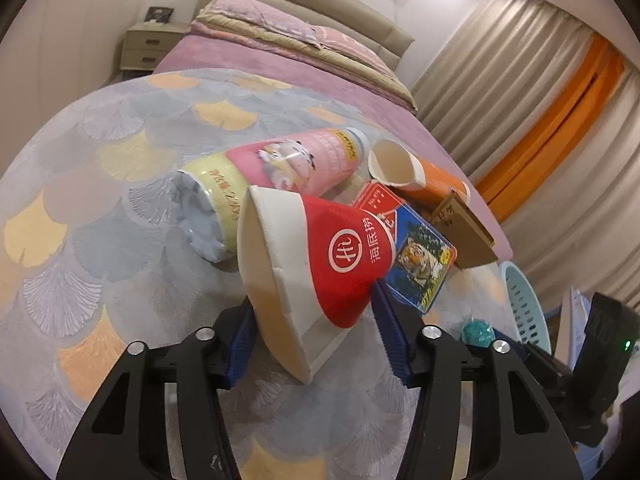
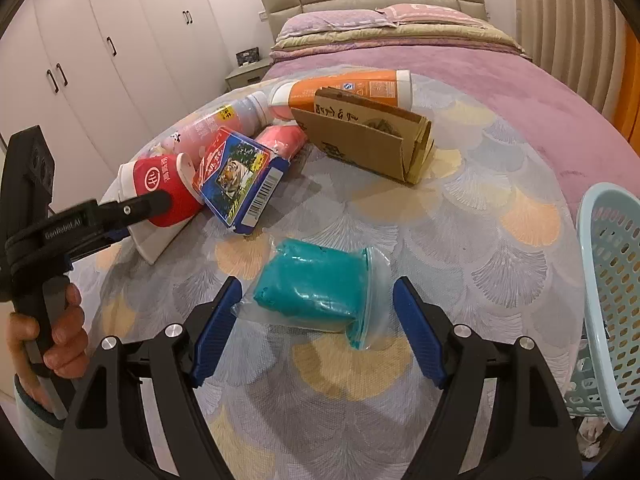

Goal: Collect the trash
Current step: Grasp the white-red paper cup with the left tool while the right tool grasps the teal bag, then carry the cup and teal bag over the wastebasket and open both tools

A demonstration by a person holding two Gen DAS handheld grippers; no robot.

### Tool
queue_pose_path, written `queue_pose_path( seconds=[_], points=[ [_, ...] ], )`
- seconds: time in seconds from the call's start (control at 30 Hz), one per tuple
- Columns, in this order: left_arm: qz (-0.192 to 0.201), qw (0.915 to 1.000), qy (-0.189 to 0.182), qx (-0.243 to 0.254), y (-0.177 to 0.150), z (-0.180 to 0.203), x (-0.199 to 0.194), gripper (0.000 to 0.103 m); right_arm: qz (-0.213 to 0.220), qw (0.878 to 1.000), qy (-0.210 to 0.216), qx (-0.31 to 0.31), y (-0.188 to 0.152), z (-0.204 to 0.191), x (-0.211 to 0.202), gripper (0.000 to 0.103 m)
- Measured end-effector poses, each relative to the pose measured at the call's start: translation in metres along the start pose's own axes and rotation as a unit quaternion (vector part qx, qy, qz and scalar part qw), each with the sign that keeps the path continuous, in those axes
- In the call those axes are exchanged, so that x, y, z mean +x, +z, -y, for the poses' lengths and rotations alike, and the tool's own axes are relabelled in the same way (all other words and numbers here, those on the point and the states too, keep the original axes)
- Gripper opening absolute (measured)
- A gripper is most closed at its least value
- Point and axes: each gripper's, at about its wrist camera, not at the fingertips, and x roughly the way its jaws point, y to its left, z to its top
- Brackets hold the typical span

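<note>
A red and white paper cup [image 1: 320,260] lies on its side on the patterned cloth, between the fingers of my left gripper [image 1: 316,320]. The jaws stand at both sides of it and look closed on it. It also shows in the right wrist view [image 2: 164,196]. My right gripper [image 2: 316,308] is open around a teal lump in a clear zip bag [image 2: 316,288], without touching it. Beside the cup lie a blue tiger box [image 1: 420,264], a pink bottle [image 1: 280,164], an orange bottle [image 2: 348,88] and a flattened cardboard box [image 2: 368,136].
A light blue perforated basket [image 2: 612,288] stands at the right edge of the cloth. The cloth covers the foot of a purple bed [image 2: 460,68]. White wardrobes [image 2: 100,52] stand at the left. Curtains [image 1: 520,92] hang at the right.
</note>
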Motion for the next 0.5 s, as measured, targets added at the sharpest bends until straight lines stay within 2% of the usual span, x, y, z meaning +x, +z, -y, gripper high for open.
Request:
queue_pose_path(
  seconds=[0.13, 0.17, 0.2, 0.33, 0.5],
  points=[
    [0.003, 0.9999, -0.010, 0.005, -0.004, 0.007, -0.005, 0.028, -0.002, 1.000, -0.001, 0.002, 0.001, 0.000, 0.001, 0.073],
    [0.005, 0.9999, -0.013, 0.008, -0.004, 0.010, -0.007, 0.026, -0.001, 1.000, 0.001, 0.003, 0.001, 0.000, 0.001, 0.073],
    [0.007, 0.9998, -0.014, 0.009, -0.004, 0.012, -0.007, 0.024, -0.001, 1.000, 0.001, 0.002, 0.000, 0.000, 0.001, 0.067],
    [0.016, 0.9996, -0.013, 0.020, -0.005, 0.022, -0.012, 0.022, 0.004, 1.000, -0.006, -0.009, 0.000, -0.003, -0.002, 0.051],
    [0.034, 0.9988, -0.022, 0.026, -0.004, 0.036, -0.022, 0.021, 0.020, 0.999, -0.019, -0.020, -0.001, -0.006, -0.011, 0.047]
  ],
)
